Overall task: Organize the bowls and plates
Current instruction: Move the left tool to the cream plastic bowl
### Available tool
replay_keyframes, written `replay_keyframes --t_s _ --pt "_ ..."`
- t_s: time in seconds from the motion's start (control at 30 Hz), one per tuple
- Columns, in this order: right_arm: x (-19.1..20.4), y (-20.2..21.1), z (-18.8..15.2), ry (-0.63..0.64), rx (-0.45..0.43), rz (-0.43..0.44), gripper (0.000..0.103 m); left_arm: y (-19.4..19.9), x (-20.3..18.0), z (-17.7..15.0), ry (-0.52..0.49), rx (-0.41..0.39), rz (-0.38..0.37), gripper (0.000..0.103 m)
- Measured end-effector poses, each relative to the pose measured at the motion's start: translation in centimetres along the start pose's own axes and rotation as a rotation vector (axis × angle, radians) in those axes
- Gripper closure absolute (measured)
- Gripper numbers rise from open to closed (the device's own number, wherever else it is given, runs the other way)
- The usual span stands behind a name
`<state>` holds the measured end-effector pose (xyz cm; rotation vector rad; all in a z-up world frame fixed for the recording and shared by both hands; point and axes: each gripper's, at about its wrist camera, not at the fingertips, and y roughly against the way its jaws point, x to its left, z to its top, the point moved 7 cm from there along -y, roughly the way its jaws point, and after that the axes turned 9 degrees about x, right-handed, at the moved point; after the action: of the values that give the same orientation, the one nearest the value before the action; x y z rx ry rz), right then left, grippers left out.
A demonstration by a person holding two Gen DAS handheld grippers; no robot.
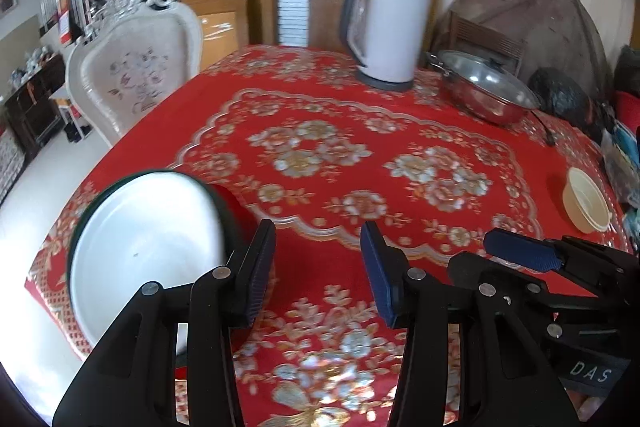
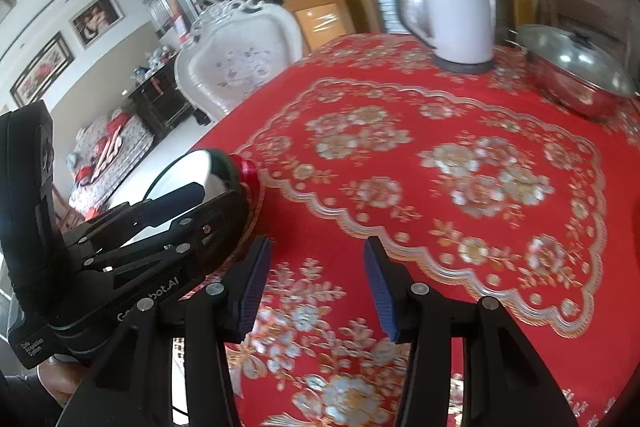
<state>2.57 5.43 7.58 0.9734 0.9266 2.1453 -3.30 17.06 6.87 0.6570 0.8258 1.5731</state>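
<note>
A white plate point(image 1: 148, 247) with a dark green rim lies near the left edge of the table, on the red flowered tablecloth point(image 1: 320, 155). A red ribbed thing point(image 2: 246, 169) shows under its far edge. My left gripper point(image 1: 320, 275) hovers just to the right of the plate, open, with only cloth between its blue pads. A small cream bowl point(image 1: 586, 201) sits far right. My right gripper point(image 2: 318, 291) is open over bare cloth, beside the left gripper point(image 2: 180, 203), which hides most of the plate point(image 2: 192, 167). One right fingertip point(image 1: 520, 251) shows in the left wrist view.
A white electric kettle point(image 1: 386, 31) stands at the back of the table. A steel pan with a glass lid point(image 1: 484, 91) is to its right, with dark bags point(image 1: 560, 95) beyond. A white carved chair point(image 1: 136, 67) stands off the left edge, above the floor point(image 1: 36, 195).
</note>
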Motion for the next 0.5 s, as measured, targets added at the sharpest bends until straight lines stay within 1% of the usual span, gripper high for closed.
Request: replay_keyframes --t_s 0.23,0.5 --pt "-5.4 2.2 -1.0 -0.112 -0.031 -0.04 0.054 -1.0 -5.4 0.4 -0.082 0.012 -0.047 0.059" --pt "-11.9 5.5 -3.4 -0.245 -0.063 -0.095 0.053 -2.7 -11.9 0.7 -0.168 0.047 -0.112 0.059"
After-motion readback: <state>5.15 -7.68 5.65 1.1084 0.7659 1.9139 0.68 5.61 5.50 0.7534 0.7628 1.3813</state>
